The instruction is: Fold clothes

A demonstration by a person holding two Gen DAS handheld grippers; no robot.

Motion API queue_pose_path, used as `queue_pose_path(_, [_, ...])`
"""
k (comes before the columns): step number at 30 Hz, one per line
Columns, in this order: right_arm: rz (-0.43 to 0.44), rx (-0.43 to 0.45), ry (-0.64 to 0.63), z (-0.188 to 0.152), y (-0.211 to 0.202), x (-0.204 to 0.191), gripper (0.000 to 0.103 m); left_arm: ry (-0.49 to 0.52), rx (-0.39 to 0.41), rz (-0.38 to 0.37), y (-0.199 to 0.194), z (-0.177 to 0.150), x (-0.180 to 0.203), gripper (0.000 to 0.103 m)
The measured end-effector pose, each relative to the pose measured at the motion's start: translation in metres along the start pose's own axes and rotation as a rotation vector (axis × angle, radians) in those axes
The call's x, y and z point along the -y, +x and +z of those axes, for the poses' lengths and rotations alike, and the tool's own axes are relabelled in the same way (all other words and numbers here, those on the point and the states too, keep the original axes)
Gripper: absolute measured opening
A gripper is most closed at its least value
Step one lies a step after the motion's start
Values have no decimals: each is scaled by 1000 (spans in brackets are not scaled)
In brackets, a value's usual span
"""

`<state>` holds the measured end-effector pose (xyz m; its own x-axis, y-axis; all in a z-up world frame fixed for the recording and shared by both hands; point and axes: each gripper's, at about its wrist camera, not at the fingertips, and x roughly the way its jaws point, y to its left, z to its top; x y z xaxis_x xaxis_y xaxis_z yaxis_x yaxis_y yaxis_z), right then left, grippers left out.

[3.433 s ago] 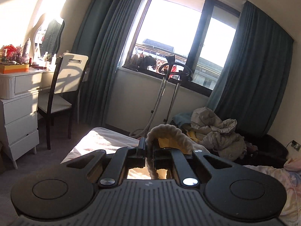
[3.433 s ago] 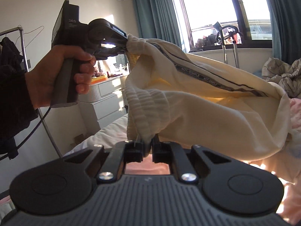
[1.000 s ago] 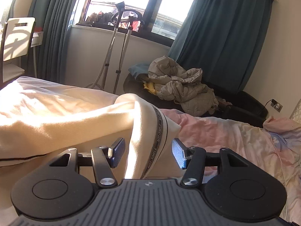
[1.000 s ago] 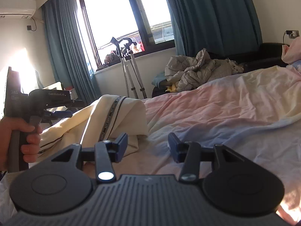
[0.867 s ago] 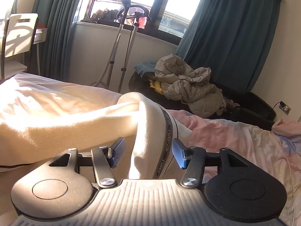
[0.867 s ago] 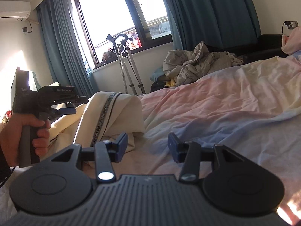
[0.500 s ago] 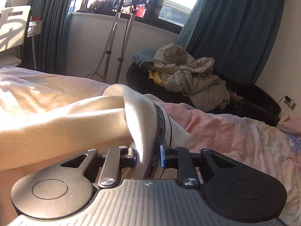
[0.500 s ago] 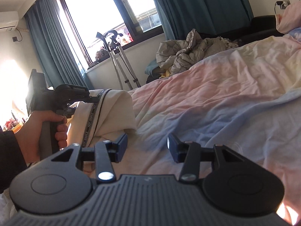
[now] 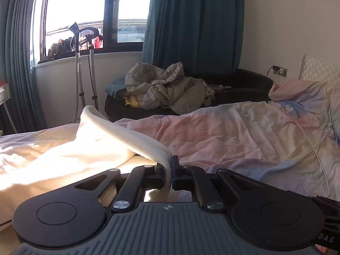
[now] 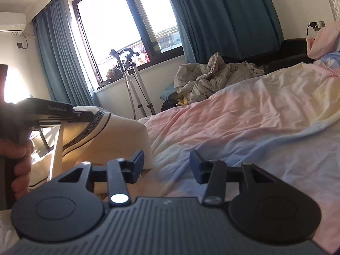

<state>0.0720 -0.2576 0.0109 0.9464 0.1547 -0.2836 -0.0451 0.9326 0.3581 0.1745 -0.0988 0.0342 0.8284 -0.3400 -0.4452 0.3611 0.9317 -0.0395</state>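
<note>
Left wrist view: the left gripper is clenched on the ribbed band of a cream garment, the band pinched upright between the two black fingers. From there the cloth arches up in a soft loop and falls away to the left, where the rest lies in sunlit folds on the bed near its foot end. The band looks like thick, close-ribbed knit; the body is a smoother, heavier jersey. It will likely handle as light but limp: it sags wherever it is not held and keeps no crease of its own. The ribbed hem is the firmest place to take hold, since it is doubled and will not slide out easily.

Right wrist view: the right gripper is released, its blue-padded jaws wide apart over the pink and pale-blue duvet cover, grasping nothing. Its left finger sits just beside the garment's near edge. The other gripper shows at the left, holding the cloth up in a hump with a printed dark-edged tape running down it. A second hold on that hem, apart from the first, would probably let the piece be spread flat.
</note>
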Motion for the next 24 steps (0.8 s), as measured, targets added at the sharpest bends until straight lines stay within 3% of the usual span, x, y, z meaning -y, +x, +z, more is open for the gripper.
queue_pose_path(5, [16, 14, -26, -1, -16, -7, 49, -43, -10, -32, -36, -58, 5, 5])
queue_pose_path(9, [35, -5, -63, -6, -16, -14, 49, -83, 16, -28, -45, -85, -2, 5])
queue_pose_path(15, [80, -53, -112, -14, -9, -28, 49, -147, 59, -66, -46, -98, -16, 5])
queue_pose_path(18, [127, -88, -78, -11, 3, -34, 49, -155, 55, -88, -42, -102, -21, 5])
queue_pose_path(24, [256, -173, -9, 27, 50, -59, 53, -154, 57, -140, -41, -108, -34, 5])
